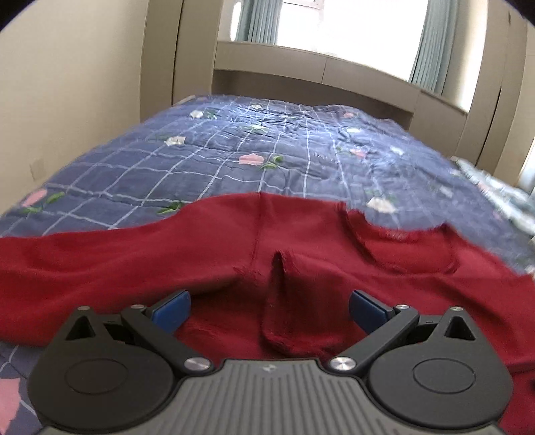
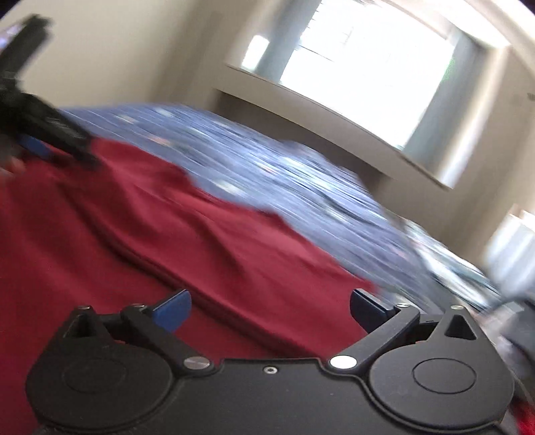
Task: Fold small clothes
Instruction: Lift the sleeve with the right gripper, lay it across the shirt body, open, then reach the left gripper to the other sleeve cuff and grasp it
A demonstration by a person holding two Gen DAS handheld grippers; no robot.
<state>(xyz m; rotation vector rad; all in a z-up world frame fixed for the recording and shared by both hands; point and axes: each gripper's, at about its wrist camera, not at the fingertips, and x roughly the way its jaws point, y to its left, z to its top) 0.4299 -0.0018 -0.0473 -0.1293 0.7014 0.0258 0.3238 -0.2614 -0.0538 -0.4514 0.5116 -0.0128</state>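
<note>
While both jaws stand wide and grip nothing, the left gripper and right gripper hover low over the red garment; it lies rumpled on the quilt, so folding looks barely begun; no writing readable anywhere.

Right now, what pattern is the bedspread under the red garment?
Blue bedspread, white grid, pink and white flowers; clearest in left wrist view.

We see beige walls, a bright window with pale blue-green curtains, and perhaps a built-in headboard.
</note>
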